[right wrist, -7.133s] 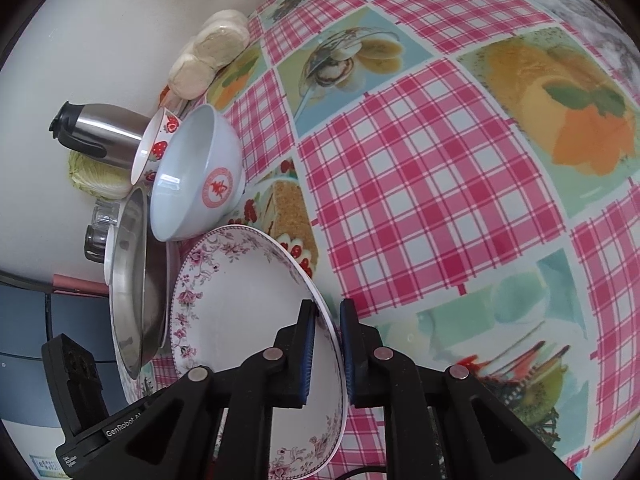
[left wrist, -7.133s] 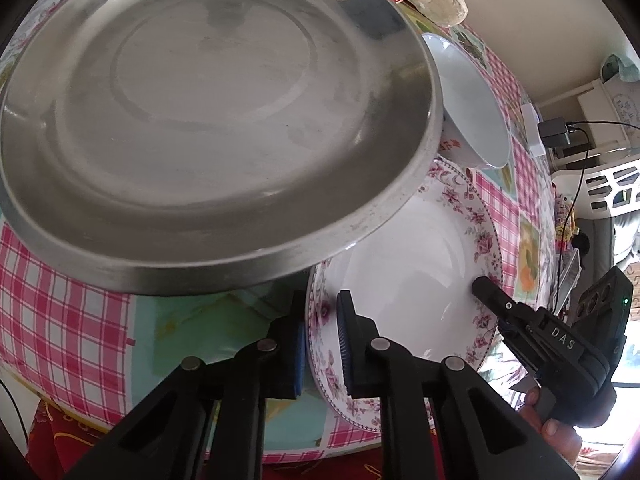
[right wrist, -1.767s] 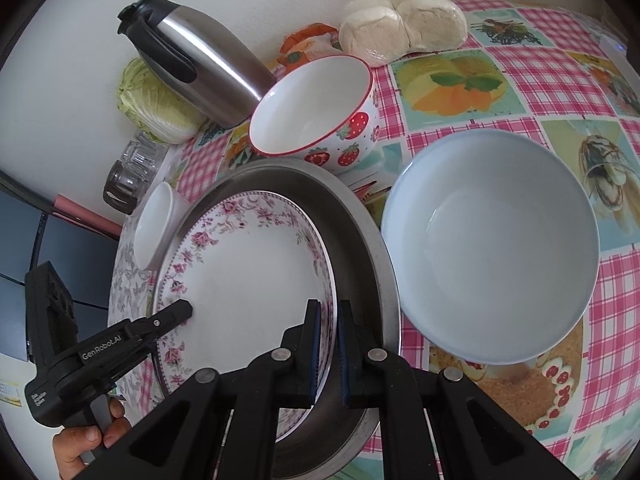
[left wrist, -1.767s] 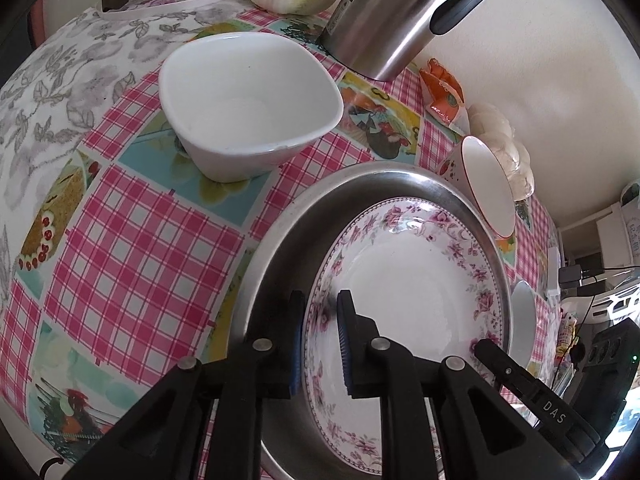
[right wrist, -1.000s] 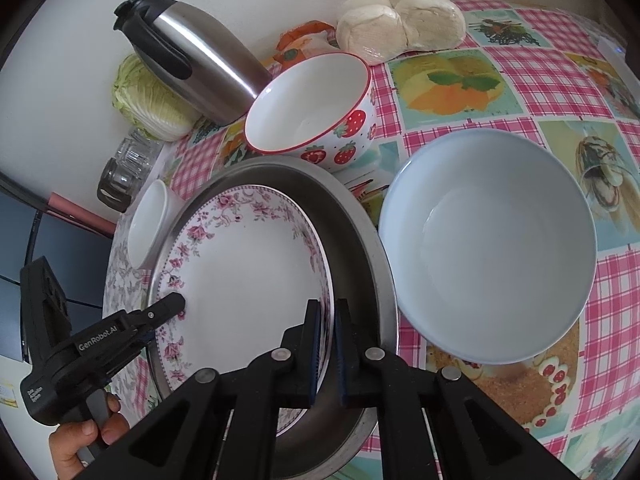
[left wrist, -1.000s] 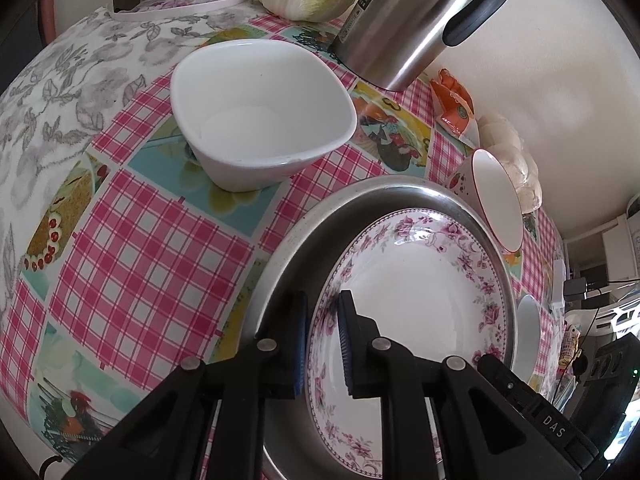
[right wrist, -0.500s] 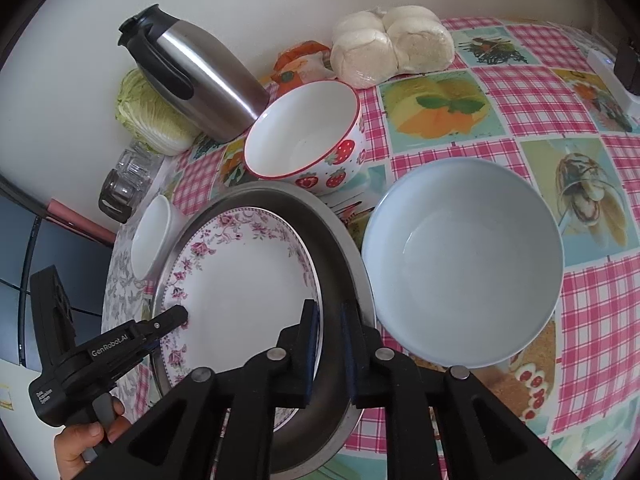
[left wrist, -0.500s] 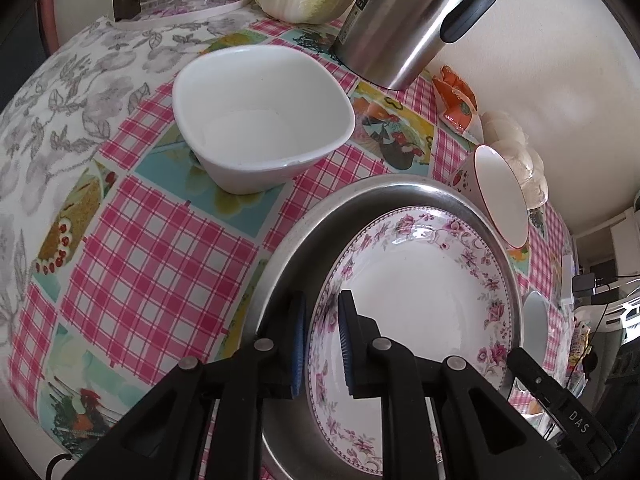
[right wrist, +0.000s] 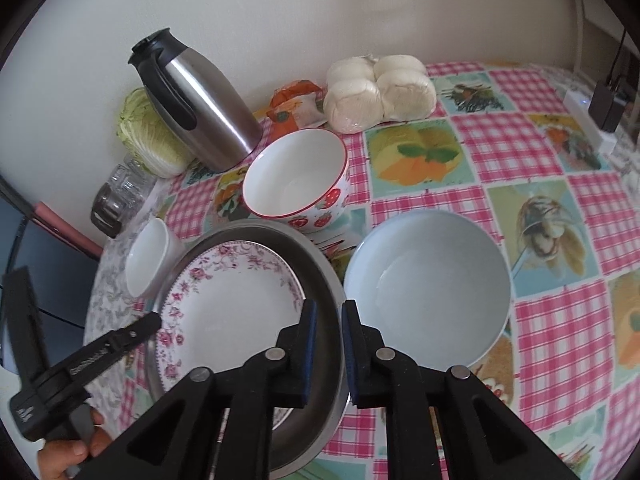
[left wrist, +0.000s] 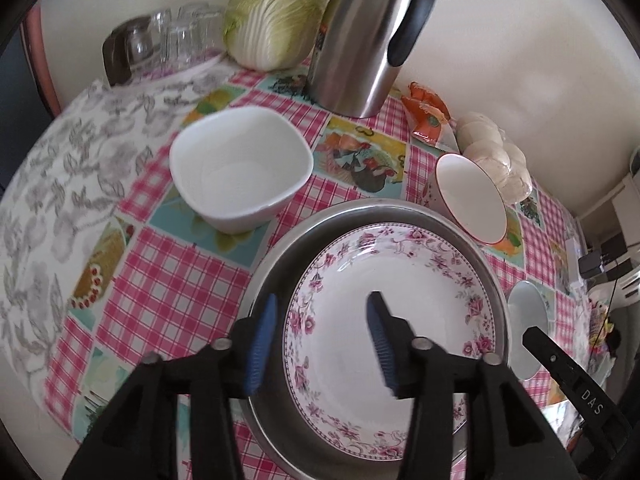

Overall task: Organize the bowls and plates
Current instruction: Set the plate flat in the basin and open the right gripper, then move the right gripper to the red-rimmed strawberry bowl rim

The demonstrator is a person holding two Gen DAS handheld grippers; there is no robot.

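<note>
Above the table (right wrist: 540,152), both my hand-held grippers, left (left wrist: 320,344) and right (right wrist: 328,344), are opening, gripping nothing; one floral plate (left wrist: 400,320) lies inside one steel tray (right wrist: 320,280), three bowls crowding its rim.

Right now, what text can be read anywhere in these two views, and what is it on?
"DAS": on the right claw, seen from the left wrist.
Left claw: white lettering along its side, too blurred to read.
Flask: small label at its edge, unreadable.
Orange packet: print too small to read.
</note>
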